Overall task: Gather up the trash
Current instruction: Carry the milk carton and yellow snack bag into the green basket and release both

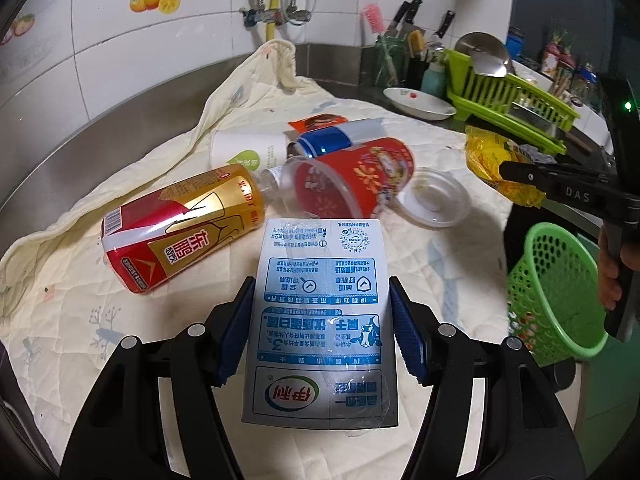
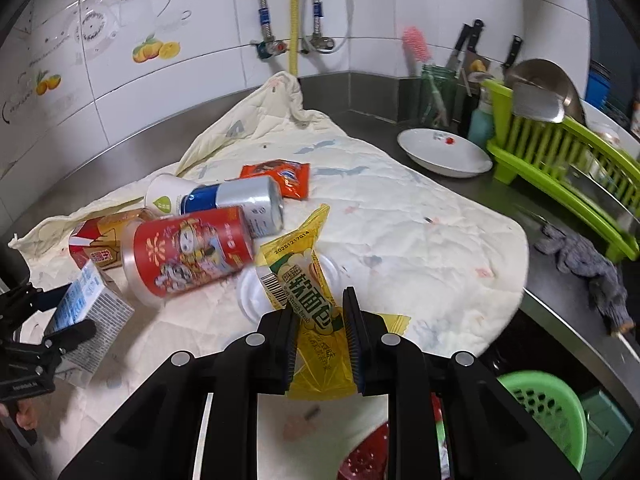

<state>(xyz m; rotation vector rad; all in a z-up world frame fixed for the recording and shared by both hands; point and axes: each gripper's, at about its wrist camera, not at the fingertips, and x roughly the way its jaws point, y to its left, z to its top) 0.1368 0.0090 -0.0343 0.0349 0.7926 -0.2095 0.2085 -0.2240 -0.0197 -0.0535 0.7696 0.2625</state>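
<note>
On the quilted cloth [image 1: 400,128], two cans; left fingers [image 1: 320,332] gripping one carton [image 1: 320,320], right fingers [image 2: 320,320] one wrapper [image 2: 308,292].

Both grippers are matte black, with angular linkage arms joined by round silver pins. The left gripper [image 1: 320,332] carries ribbed blue pads [image 1: 408,332] on its fingers. The right gripper [image 2: 320,344] has dark ribbed pads edged blue, and white letters "DAS" on its side.
</note>
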